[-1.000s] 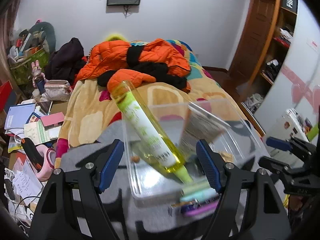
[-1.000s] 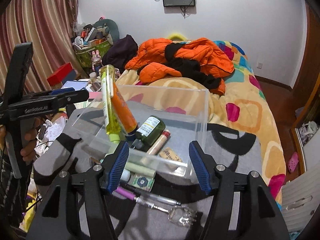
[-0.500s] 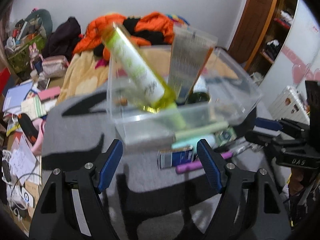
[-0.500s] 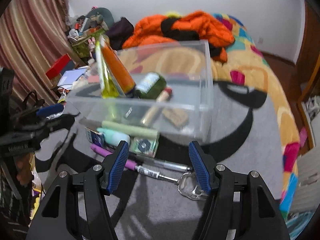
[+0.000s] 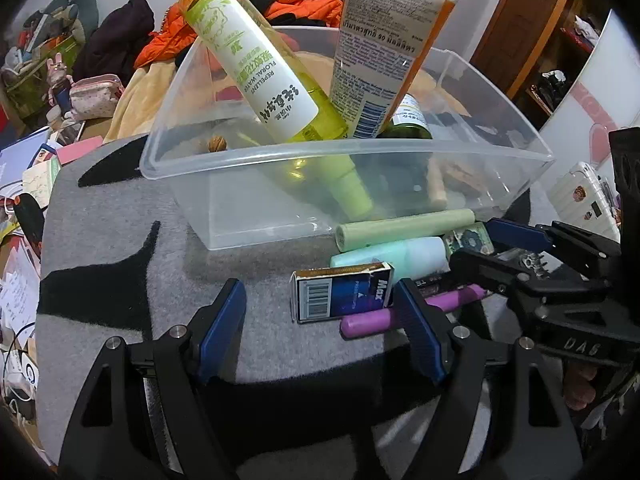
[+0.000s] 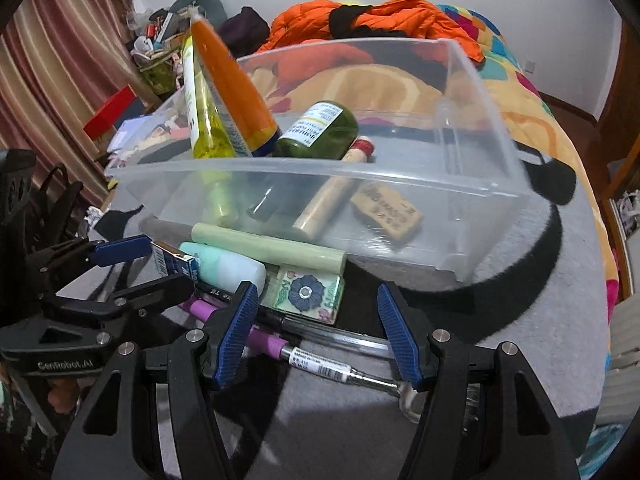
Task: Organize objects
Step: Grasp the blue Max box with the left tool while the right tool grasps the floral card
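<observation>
Only the right wrist view shows the flower-printed packet [image 6: 310, 294] and clear pen [image 6: 332, 336] ahead of the right tongs [image 6: 318, 334]; only the left view shows the walnut [image 5: 217, 143] inside the clear bin [image 5: 344, 156]. A second ago the bin filled both views; now both tongs sit lower, over the loose items before it. Left tongs [image 5: 320, 322] gape beside one blue box [image 5: 343, 296] and one purple marker [image 5: 372, 322] (nothing gripped); right tongs likewise released. The bin holds two upright tubes and one green bottle.
</observation>
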Tool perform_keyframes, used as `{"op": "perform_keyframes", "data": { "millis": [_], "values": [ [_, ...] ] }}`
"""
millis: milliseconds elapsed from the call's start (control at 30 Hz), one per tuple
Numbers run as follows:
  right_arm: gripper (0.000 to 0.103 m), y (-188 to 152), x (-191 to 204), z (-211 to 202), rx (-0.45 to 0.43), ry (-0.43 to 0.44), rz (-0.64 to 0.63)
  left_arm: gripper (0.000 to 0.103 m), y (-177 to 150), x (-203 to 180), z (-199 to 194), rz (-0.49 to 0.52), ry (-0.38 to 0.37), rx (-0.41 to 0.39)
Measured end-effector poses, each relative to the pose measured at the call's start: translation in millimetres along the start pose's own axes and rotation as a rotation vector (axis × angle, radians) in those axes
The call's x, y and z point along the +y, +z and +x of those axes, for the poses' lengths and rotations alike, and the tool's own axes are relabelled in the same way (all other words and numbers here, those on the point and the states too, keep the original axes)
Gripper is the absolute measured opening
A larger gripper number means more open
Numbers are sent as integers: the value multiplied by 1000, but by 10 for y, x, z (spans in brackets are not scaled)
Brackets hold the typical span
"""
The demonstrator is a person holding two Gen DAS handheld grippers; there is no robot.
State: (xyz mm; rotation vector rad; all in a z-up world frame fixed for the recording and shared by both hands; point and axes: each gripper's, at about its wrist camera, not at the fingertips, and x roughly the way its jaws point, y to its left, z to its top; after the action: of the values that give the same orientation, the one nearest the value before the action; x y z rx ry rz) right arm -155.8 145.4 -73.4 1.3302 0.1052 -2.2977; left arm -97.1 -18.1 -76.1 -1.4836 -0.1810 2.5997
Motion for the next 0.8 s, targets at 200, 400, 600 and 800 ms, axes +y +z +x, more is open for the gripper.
{"op": "perform_keyframes", "data": {
  "millis": [200, 400, 600, 800],
  "values": [
    [57, 3, 24, 32, -22, -52, -8, 74, -1, 1, 29, -9, 22, -19],
    [33, -26, 19, -5, -31, -118, -23, 53, -26, 23, -19, -23, 13, -31],
    [31, -63, -26, -63, -33, -111, -18, 47, -71, 124, -83, -58, 14, -33],
    [31, -113, -122, -194, -40, -64, 26, 47, -76, 180, -230, -82, 5, -59]
  ]
}}
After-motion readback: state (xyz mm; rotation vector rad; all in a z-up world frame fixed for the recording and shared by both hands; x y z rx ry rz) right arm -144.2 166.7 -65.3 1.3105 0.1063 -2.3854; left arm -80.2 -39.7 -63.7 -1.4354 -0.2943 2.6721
